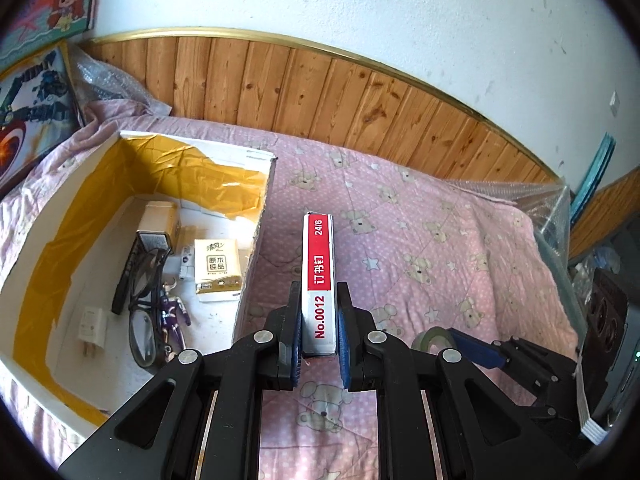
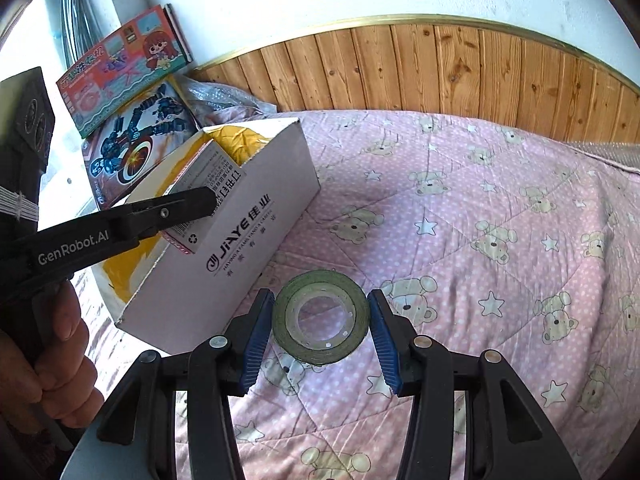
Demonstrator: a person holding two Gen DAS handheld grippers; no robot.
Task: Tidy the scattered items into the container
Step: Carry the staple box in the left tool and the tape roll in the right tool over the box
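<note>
Left wrist view: your left hand-held gripper [image 1: 318,320] clamps the staple box [image 1: 319,276] beside the container [image 1: 256,240]; tilt risks slippage. Right hand-held gripper [image 2: 320,334], spread, straddles the tape roll [image 2: 320,316] on the bed [image 2: 480,200]; closing off-centre could push it away.

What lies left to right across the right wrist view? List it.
Person's hand → left gripper clamping the staple box → white cardboard box → tape roll between the open right gripper fingers → pink bear quilt.
</note>
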